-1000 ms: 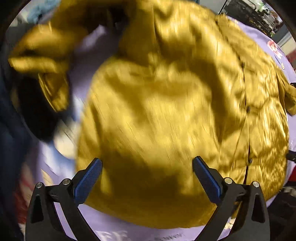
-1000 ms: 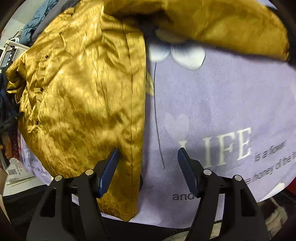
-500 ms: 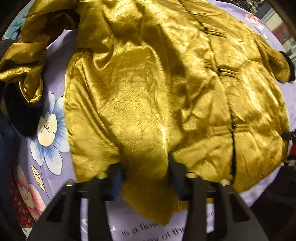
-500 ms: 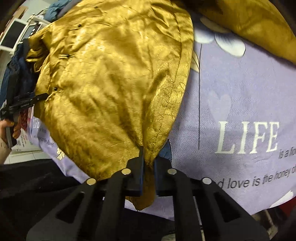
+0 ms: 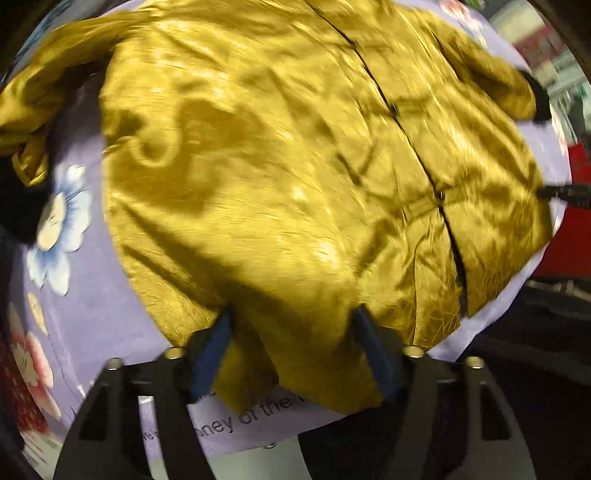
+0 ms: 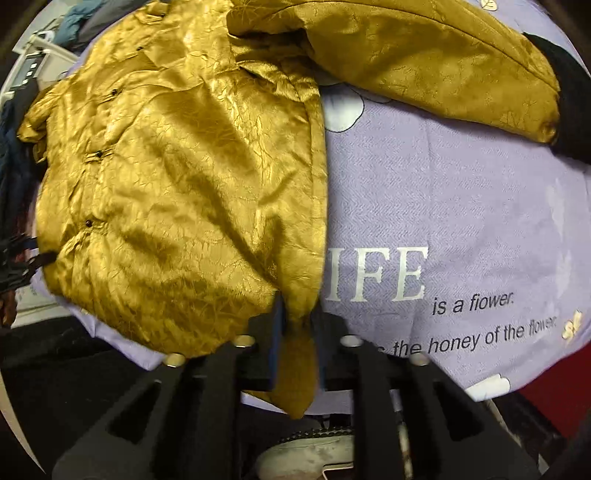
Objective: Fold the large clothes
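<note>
A shiny gold jacket (image 5: 277, 166) lies front up on a lilac printed sheet (image 5: 92, 295), its button line running down the right. My left gripper (image 5: 291, 332) is at the near hem. Its jaws are opening wide, and a bunched fold of hem sits loosely between them. My right gripper (image 6: 299, 325) is at the jacket's (image 6: 184, 184) other hem corner. Its jaws are opening too, and a narrow tongue of gold cloth stands between them. One sleeve (image 6: 424, 55) with a black cuff (image 6: 569, 92) stretches across the sheet (image 6: 443, 203) at the top right.
The sheet's near edge hangs off the table just below both grippers, with dark floor beyond. Other clothes (image 6: 81, 22) and a small white device (image 6: 29, 70) sit past the far left corner. Something red (image 5: 569, 229) stands beside the table.
Both grippers closed on the jacket's near hem and lifted it slightly. Their jaws have since spread again, the left much wider. The jacket body now lies flatter on the sheet.
</note>
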The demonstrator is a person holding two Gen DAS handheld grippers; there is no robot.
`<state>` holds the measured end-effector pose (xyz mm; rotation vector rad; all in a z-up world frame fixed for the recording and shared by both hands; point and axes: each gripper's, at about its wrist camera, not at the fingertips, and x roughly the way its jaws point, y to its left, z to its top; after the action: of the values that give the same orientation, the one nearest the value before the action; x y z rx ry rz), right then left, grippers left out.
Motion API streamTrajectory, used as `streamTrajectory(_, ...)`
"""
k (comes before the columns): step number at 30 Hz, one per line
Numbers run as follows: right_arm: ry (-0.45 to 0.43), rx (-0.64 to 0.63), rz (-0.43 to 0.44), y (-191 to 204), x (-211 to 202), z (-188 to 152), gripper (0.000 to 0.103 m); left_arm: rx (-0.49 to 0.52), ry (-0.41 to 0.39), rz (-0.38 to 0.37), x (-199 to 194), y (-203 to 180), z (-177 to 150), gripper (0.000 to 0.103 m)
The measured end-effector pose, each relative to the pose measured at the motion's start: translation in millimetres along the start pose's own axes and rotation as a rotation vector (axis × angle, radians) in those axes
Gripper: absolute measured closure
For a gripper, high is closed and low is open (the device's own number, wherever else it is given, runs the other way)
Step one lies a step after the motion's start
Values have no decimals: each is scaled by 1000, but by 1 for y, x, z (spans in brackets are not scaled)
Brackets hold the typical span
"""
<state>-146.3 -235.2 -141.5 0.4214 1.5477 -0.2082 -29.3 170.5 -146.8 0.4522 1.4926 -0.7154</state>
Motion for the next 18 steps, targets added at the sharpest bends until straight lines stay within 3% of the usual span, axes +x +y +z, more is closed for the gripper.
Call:
streamTrajectory(1, -20, 5, -23, 6, -4, 2, 52, -21, -23, 12, -9, 7, -2, 27)
streamTrajectory(2, -47, -2, -49, 15, -9, 5, 49, -42, -49, 34, -18, 15, -3, 19)
streamTrajectory(5, -134, -40, -104, 42, -30, 13, 49, -91, -124, 108, -44, 42, 6, 15)
streamTrajectory(7, -190, -53, -67, 66, -40, 22, 48, -105, -148, 147, -53, 48, 13, 15)
streamTrajectory(9, -221, -100, -18, 94, -45, 33, 45, -120, -151, 135, -56, 53, 24, 15)
streamTrajectory(11, -214, -177, -4, 114, -40, 37, 36, -142, -165, 89, -49, 47, 27, 15)
streamTrajectory(15, -140, -319, -67, 147, -5, 31, 36, -150, -109, 45, -10, 21, 36, 15)
streamTrajectory(18, -53, -367, -139, 152, 30, 22, 36, -116, -29, 128, 21, 12, 32, 14)
